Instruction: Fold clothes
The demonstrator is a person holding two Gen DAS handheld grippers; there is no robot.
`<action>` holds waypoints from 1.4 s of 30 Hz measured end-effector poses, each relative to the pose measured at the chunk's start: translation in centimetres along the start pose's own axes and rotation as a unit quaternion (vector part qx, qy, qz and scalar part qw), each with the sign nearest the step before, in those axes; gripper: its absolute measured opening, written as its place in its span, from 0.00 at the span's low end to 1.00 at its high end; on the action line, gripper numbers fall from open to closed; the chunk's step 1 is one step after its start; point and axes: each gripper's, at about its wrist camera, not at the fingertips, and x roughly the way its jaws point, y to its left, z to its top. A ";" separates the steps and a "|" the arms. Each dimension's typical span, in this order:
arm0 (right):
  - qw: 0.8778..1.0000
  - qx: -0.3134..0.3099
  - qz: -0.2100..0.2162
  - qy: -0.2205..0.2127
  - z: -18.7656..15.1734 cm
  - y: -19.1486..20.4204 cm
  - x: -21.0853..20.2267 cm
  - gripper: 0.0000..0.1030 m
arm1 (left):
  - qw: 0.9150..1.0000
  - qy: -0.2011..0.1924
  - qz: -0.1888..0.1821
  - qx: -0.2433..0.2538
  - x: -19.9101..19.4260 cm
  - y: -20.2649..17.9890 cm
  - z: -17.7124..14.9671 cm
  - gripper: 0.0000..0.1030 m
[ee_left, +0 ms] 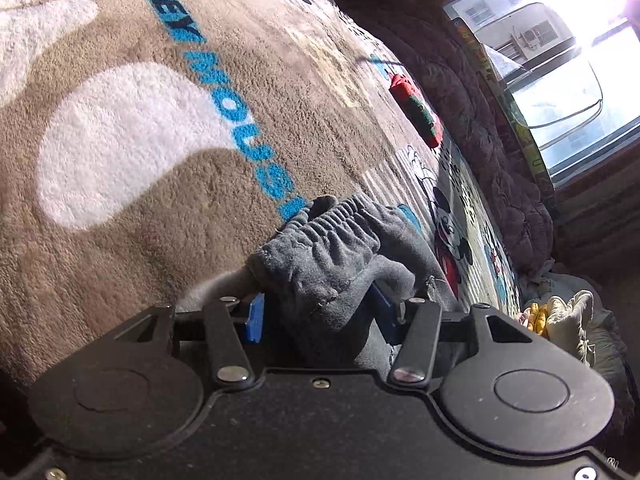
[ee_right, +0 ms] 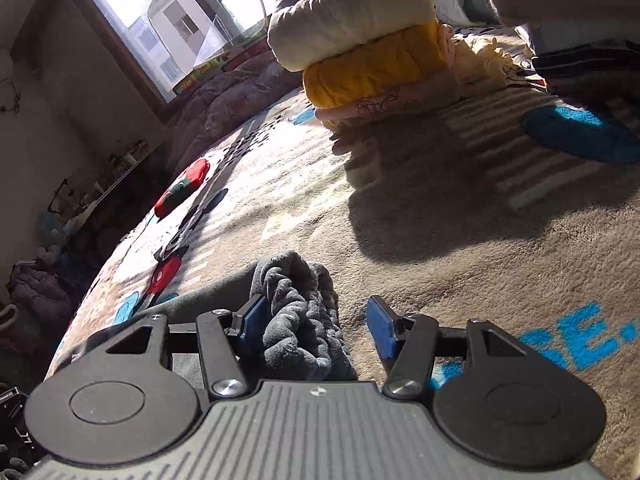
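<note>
A dark grey garment with a gathered elastic waistband [ee_left: 332,252] lies bunched between the blue pads of my left gripper [ee_left: 320,316]. The pads stand wide apart with the cloth filling the gap, so the grip is unclear. In the right wrist view the same grey garment [ee_right: 300,320] sits bunched against the left blue pad [ee_right: 252,320] of my right gripper [ee_right: 316,324]. The right pad [ee_right: 380,326] stands apart from the cloth, so this gripper is open. Both grippers are low over the brown Mickey Mouse blanket [ee_left: 160,200].
A stack of folded clothes, cream on yellow on pink [ee_right: 360,40], lies at the far end of the blanket [ee_right: 460,240]. A red and green folded item [ee_left: 416,110] [ee_right: 182,190] lies near the blanket's edge. A purple quilt [ee_left: 480,140] borders the window [ee_left: 560,60].
</note>
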 end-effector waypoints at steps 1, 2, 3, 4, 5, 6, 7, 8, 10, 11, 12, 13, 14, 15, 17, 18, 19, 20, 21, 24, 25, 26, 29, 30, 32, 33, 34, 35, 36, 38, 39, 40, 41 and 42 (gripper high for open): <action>1.000 -0.018 0.000 -0.011 -0.2 0.3 -0.6 0.56 | 0.999 -0.013 0.021 0.041 -1.0 -0.9 0.1 0.52; 0.999 -0.038 -0.003 -0.017 -0.3 0.4 -1.0 0.56 | 0.994 -0.030 0.032 0.098 -1.9 -2.3 -0.1 0.52; 0.998 -0.053 -0.005 -0.024 -0.3 0.4 -1.5 0.56 | 0.985 -0.048 0.041 0.158 -2.7 -3.8 -0.4 0.52; 0.997 -0.068 -0.006 -0.031 -0.3 0.4 -2.0 0.57 | 0.979 -0.044 0.016 0.199 -2.8 -5.3 -0.5 0.52; 0.997 -0.074 -0.002 -0.034 -0.3 0.4 -2.0 0.57 | 0.971 -0.034 -0.017 0.236 -2.6 -6.8 -0.6 0.52; 0.996 -0.078 0.003 -0.038 -0.3 0.4 -2.1 0.57 | 0.961 -0.025 -0.050 0.272 -2.5 -8.4 -0.6 0.52; 0.996 -0.083 0.008 -0.041 -0.2 0.4 -2.2 0.56 | 0.948 -0.020 -0.077 0.309 -2.1 -10.4 -1.0 0.52; 0.995 -0.091 0.011 -0.040 -0.3 0.5 -2.0 0.53 | 0.935 -0.011 -0.099 0.339 -1.5 -12.0 -1.4 0.52; 0.994 -0.106 0.014 -0.037 -0.7 0.8 -1.7 0.45 | 0.896 0.023 -0.139 0.421 0.8 -16.4 -3.2 0.52; 0.993 -0.114 0.016 -0.036 -0.8 1.0 -1.5 0.39 | 0.876 0.032 -0.150 0.458 2.0 -18.3 -4.3 0.52; 0.993 -0.113 0.018 -0.037 -0.9 0.9 -1.5 0.39 | 0.855 0.050 -0.159 0.492 3.5 -20.0 -5.4 0.52; 0.993 -0.111 0.019 -0.038 -1.0 0.8 -1.5 0.38 | 0.838 0.066 -0.164 0.516 5.0 -21.4 -6.5 0.51; 0.993 -0.109 0.020 -0.039 -1.1 0.7 -1.5 0.37 | 0.827 0.078 -0.163 0.532 6.5 -22.4 -7.3 0.51; 0.993 -0.107 0.021 -0.041 -1.2 0.6 -1.5 0.37 | 0.816 0.090 -0.162 0.548 8.1 -23.4 -8.0 0.51; 0.993 -0.104 0.024 -0.043 -1.4 0.5 -1.5 0.36 | 0.796 0.106 -0.160 0.575 10.2 -24.7 -9.1 0.43; 0.993 -0.102 0.025 -0.044 -1.5 0.4 -1.6 0.36 | 0.782 0.117 -0.156 0.592 11.2 -25.3 -9.8 0.37; 0.994 -0.099 0.026 -0.045 -1.5 0.3 -1.5 0.36 | 0.769 0.125 -0.153 0.608 11.9 -25.7 -10.3 0.29; 0.994 -0.096 0.027 -0.045 -1.5 0.2 -1.5 0.36 | 0.757 0.126 -0.147 0.624 12.3 -25.8 -10.8 0.22; 0.994 -0.093 0.028 -0.046 -1.5 0.1 -1.5 0.36 | 0.752 0.126 -0.140 0.632 12.7 -25.9 -10.9 0.05; 0.993 -0.095 0.036 -0.055 -1.6 0.2 -1.6 0.36 | 0.750 0.122 -0.139 0.635 12.7 -25.7 -10.5 0.00; 0.993 -0.095 0.039 -0.058 -1.6 0.3 -1.7 0.34 | 0.751 0.118 -0.144 0.634 12.4 -25.6 -10.3 0.00; 0.993 -0.096 0.044 -0.059 -1.5 0.3 -1.8 0.29 | 0.750 0.109 -0.148 0.636 11.9 -25.6 -10.1 0.00; 0.992 -0.098 0.052 -0.063 -1.5 0.4 -2.2 0.23 | 0.750 0.094 -0.159 0.635 10.9 -25.8 -9.5 0.00; 0.992 -0.096 0.050 -0.062 -1.6 0.4 -2.2 0.23 | 0.753 0.096 -0.160 0.631 10.8 -25.9 -9.3 0.01; 0.993 -0.091 0.046 -0.058 -1.6 0.3 -2.1 0.23 | 0.748 0.120 -0.162 0.632 11.8 -25.9 -8.9 0.29; 0.993 -0.092 0.044 -0.057 -1.7 0.3 -2.1 0.23 | 0.744 0.126 -0.156 0.637 12.4 -25.8 -9.0 0.40; 0.993 -0.094 0.042 -0.057 -1.8 0.4 -2.1 0.23 | 0.740 0.136 -0.154 0.640 13.0 -25.6 -9.0 0.39; 0.993 -0.096 0.040 -0.057 -1.9 0.4 -2.1 0.23 | 0.735 0.146 -0.153 0.644 13.6 -25.5 -9.0 0.38; 0.993 -0.098 0.038 -0.057 -1.9 0.5 -2.1 0.23 | 0.733 0.153 -0.158 0.644 13.9 -25.5 -9.0 0.30; 0.993 -0.101 0.034 -0.058 -2.0 0.6 -2.1 0.23 | 0.728 0.151 -0.165 0.647 13.6 -25.5 -9.0 0.10; 0.993 -0.102 0.033 -0.059 -2.1 0.6 -2.1 0.23 | 0.726 0.150 -0.169 0.649 13.4 -25.5 -8.9 0.07; 0.992 -0.104 0.032 -0.060 -2.1 0.6 -2.1 0.23 | 0.724 0.143 -0.170 0.653 13.0 -25.5 -9.0 0.07; 0.992 -0.106 0.032 -0.063 -2.1 0.7 -2.2 0.23 | 0.721 0.132 -0.174 0.658 12.3 -25.5 -9.1 0.05; 0.991 -0.109 0.033 -0.066 -2.1 0.9 -2.3 0.23 | 0.722 0.119 -0.182 0.657 11.5 -25.5 -8.9 0.05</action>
